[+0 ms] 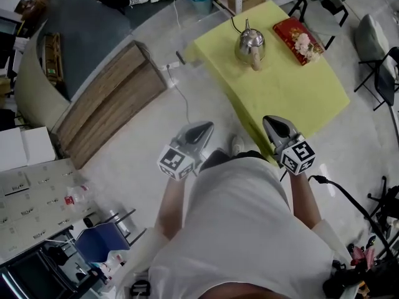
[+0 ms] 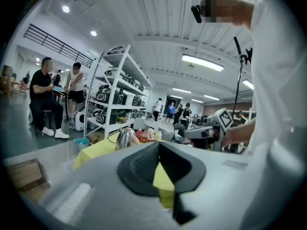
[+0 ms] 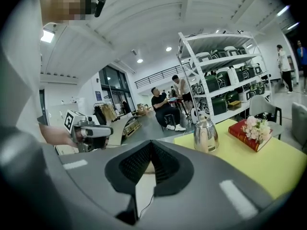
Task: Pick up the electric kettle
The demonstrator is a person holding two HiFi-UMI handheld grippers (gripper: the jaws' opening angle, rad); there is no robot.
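Note:
A shiny steel electric kettle (image 1: 250, 45) stands upright near the far edge of a low yellow table (image 1: 293, 98); it also shows in the left gripper view as the kettle (image 2: 125, 137) and in the right gripper view as the kettle (image 3: 206, 134). Both grippers are held side by side short of the table's near corner, well back from the kettle. My left gripper (image 1: 204, 128) is shut with nothing in it, jaws meeting (image 2: 159, 143). My right gripper (image 1: 272, 122) is also shut and empty, its jaws closed (image 3: 151, 143).
A red book with flowers (image 1: 298, 38) lies on the table right of the kettle. Wooden boards (image 1: 109, 101) and a white cord (image 1: 182, 101) lie on the floor at left. Folding chairs (image 1: 380, 61) stand at right. A white shelf rack (image 3: 225, 80) and seated people are behind.

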